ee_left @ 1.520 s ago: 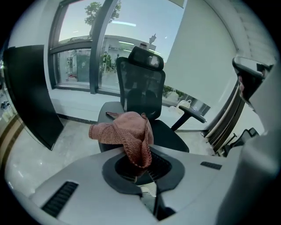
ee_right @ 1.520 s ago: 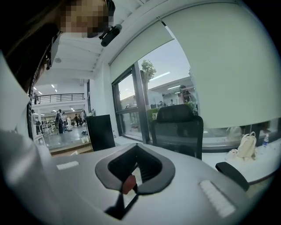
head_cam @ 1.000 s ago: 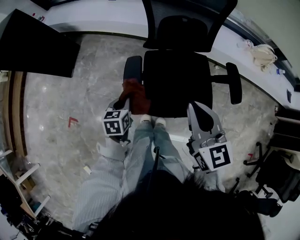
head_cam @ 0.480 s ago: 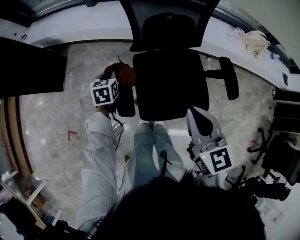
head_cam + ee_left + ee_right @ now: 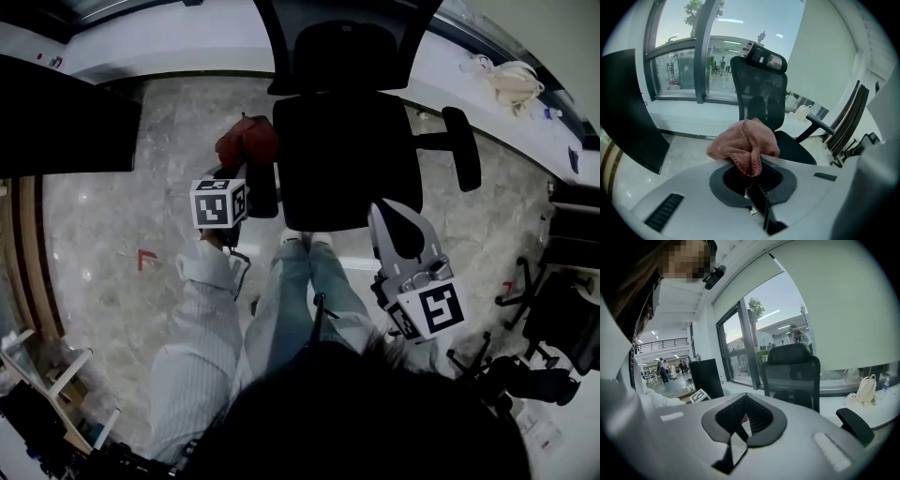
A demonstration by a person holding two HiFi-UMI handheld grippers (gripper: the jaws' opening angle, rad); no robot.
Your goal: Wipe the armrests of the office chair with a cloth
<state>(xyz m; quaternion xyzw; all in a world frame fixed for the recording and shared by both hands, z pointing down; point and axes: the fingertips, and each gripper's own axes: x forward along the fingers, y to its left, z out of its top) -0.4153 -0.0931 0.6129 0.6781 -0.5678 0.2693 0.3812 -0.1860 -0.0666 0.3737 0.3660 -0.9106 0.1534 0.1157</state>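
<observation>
The black office chair (image 5: 347,159) stands in front of me, also ahead in the left gripper view (image 5: 759,101) and the right gripper view (image 5: 792,371). My left gripper (image 5: 241,164) is shut on a reddish-brown cloth (image 5: 247,142), which hangs bunched at the jaw tips (image 5: 745,145). The cloth sits at the rear end of the chair's left armrest (image 5: 263,195), just outside the seat; whether it touches is unclear. My right gripper (image 5: 394,217) is shut and holds nothing, near the seat's front right corner. The chair's right armrest (image 5: 462,148) is untouched.
A large dark panel (image 5: 56,117) stands at the left. A white ledge (image 5: 178,47) runs along the window behind the chair, with a white bag (image 5: 513,82) at its right. Another chair's base (image 5: 548,352) is at the right. The person's legs (image 5: 300,281) stand before the seat.
My left gripper carried the cloth from the front end of the left armrest along it to its rear end. The right gripper has stayed in place.
</observation>
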